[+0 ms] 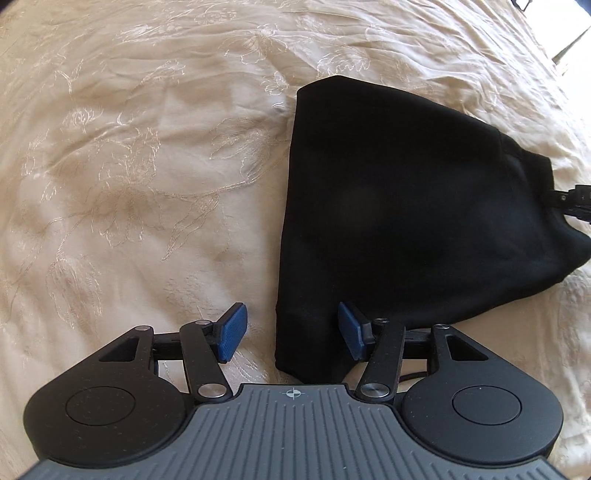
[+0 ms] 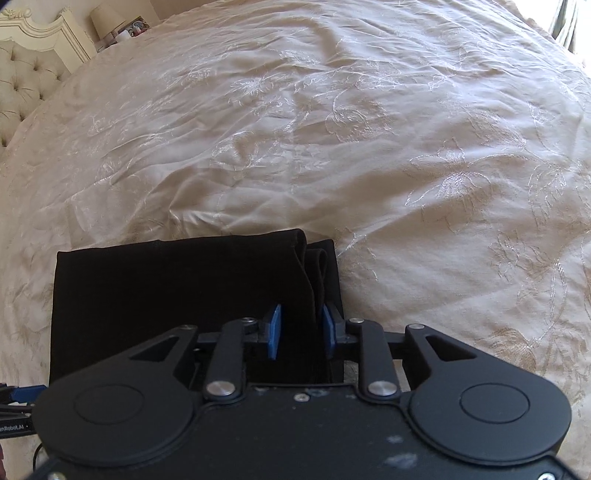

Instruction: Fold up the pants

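Observation:
The black pants (image 1: 406, 206) lie folded into a compact stack on the cream bedspread (image 1: 129, 166). My left gripper (image 1: 291, 332) is open, with blue pads; its right pad rests over the near left corner of the pants and the left pad is over bare bedspread. In the right wrist view the pants (image 2: 166, 288) show their folded layers at the right edge. My right gripper (image 2: 301, 332) has its jaws partly closed around those edge layers, with fabric between the blue pads. The right gripper's tip also shows in the left wrist view (image 1: 570, 199) at the pants' right edge.
The embroidered bedspread (image 2: 369, 147) stretches wide around the pants. A tufted headboard (image 2: 22, 81) and a lamp on a nightstand (image 2: 107, 18) stand at the far left. The left gripper's edge (image 2: 22, 395) shows at lower left.

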Available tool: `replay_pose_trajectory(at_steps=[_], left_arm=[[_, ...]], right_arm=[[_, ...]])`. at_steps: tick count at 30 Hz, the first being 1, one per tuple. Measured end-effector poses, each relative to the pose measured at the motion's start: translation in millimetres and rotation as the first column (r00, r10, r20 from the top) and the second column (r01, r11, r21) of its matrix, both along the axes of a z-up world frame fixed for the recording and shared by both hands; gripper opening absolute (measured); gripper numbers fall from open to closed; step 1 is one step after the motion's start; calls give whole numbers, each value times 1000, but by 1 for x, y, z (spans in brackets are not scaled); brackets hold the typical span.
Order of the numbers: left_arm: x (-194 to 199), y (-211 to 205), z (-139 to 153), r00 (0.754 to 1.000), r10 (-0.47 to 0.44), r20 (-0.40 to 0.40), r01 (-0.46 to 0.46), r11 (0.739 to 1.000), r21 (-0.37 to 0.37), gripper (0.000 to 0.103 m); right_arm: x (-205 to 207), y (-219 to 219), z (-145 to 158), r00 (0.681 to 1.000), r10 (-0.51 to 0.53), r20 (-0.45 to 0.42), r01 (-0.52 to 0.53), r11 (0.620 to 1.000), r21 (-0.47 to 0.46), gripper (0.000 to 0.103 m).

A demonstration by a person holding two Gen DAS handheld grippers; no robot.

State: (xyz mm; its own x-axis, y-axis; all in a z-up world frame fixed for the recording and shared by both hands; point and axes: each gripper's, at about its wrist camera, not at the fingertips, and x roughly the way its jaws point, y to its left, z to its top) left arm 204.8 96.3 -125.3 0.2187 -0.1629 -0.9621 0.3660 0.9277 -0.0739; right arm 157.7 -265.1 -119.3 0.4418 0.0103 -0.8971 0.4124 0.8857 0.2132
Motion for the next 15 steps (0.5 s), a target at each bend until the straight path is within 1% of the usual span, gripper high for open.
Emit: replay_pose_trajectory(at_steps=[2, 6, 8, 12, 14, 15], left_arm=[[-3, 5, 1, 1000, 10, 0, -10, 1000, -8, 55], [-12, 16, 0, 999, 40, -28, -40, 999, -16, 56], [-16, 22, -1, 998, 50, -39, -50, 999, -16, 59], [-18, 28, 1, 996, 63, -55, -64, 998, -22, 59], [-19, 28, 11, 998, 62, -28, -63, 998, -24, 57], [-18, 26, 18, 998, 55, -4, -55, 998, -27, 57]], right_arm=[[0, 0, -1, 1000, -5, 0, 5, 1000, 1, 26], [-1, 0, -1, 1000, -6, 0, 6, 1000, -4, 26], [-1, 0, -1, 1000, -12, 1, 12, 1000, -2, 26], [-3, -3, -3, 1000, -23, 9, 23, 1000, 11, 26], [-4, -4, -2, 1000, -22, 16, 22, 1000, 15, 27], [-5, -3, 1, 1000, -23, 21, 23, 1000, 14, 31]])
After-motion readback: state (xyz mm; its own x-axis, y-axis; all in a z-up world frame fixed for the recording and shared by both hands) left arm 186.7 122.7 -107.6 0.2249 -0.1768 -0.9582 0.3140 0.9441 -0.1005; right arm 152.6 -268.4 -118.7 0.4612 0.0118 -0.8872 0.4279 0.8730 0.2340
